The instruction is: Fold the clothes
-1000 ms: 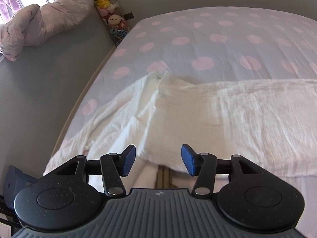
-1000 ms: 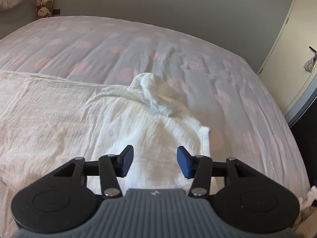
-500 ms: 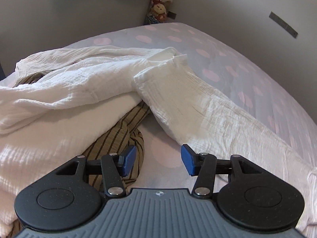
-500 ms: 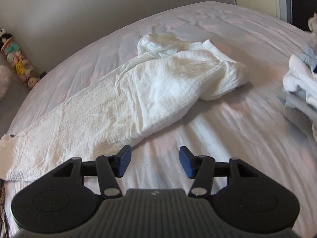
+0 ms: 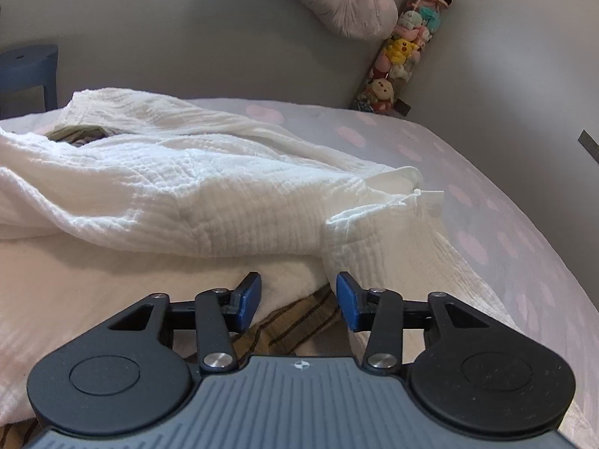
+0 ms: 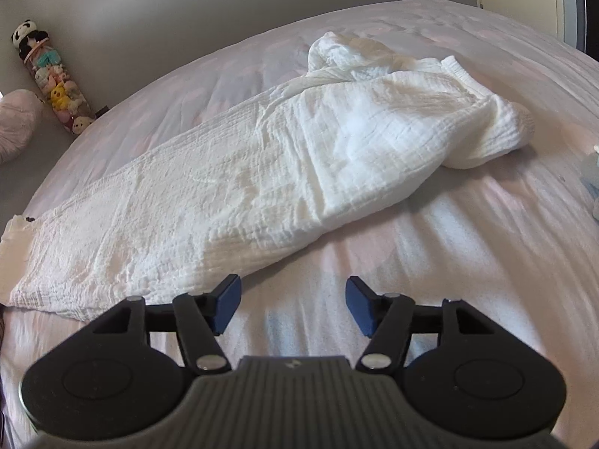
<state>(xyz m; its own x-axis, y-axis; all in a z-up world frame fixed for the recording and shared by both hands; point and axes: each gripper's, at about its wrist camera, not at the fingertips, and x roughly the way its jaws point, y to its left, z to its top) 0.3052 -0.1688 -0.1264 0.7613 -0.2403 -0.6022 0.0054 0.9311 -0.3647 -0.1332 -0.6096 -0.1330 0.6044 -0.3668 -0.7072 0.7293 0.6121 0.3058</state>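
A white crinkled garment (image 6: 284, 172) lies stretched across the bed, its far end bunched up at the upper right. In the left wrist view the same white cloth (image 5: 209, 194) is rumpled in thick folds over a brown striped garment (image 5: 295, 321). My left gripper (image 5: 298, 299) is open and empty, low over the striped cloth at the white garment's edge. My right gripper (image 6: 292, 301) is open and empty, just off the garment's near edge above the bedsheet.
The bed has a pale sheet with pink dots (image 5: 498, 224). A tube of plush toys (image 5: 404, 41) stands against the grey wall. A pink pillow (image 5: 348, 3) lies beyond the bed. A blue stool (image 5: 28, 67) stands at the left. More laundry (image 6: 593, 172) shows at the right edge.
Both grippers have swung round and dropped lower toward the bed. The left now faces the garment's rumpled end closer up. Both stayed open.
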